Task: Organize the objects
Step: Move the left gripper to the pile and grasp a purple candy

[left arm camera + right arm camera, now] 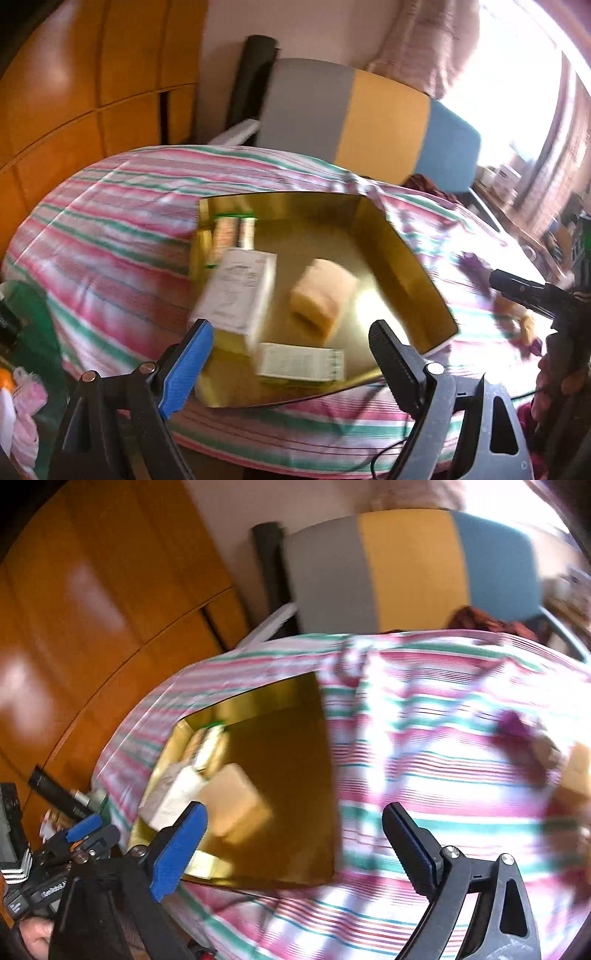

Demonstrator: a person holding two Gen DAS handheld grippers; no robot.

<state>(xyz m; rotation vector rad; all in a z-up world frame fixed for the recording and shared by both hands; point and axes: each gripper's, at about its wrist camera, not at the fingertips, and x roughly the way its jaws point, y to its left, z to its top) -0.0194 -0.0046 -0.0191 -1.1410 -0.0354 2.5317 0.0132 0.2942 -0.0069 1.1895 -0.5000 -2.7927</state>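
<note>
On the left, the left gripper point(291, 354) hung over the near edge of the gold tray point(402, 258), its fingers spread wide with nothing between them. The tray sat on a striped cloth point(110, 221), and most of the sorting looked done. Along its far left wall lay a few small tubes point(229, 232), too blurred to name. Just in front of them stood a white box point(240, 291), tilted, and a flat white box point(301, 363) lay at the near edge. Right of those, on the open floor of the tray, rested a yellow sponge point(323, 295), apart from the boxes.

Further right, the tray's right half was bare, so there was room for more.

The right gripper point(295, 840) was over the tray's right edge and the cloth, fingers wide apart and holding nothing. It seemed to be heading for what was left.

What remained, as far as I could judge, lay on the cloth at the far right: a purple thing point(517, 720) and a yellowish one point(580, 771), both smeared by motion and hard to identify. Those two still needed to go in the tray. I could not tell whether more loose pieces lay out of sight.
</note>
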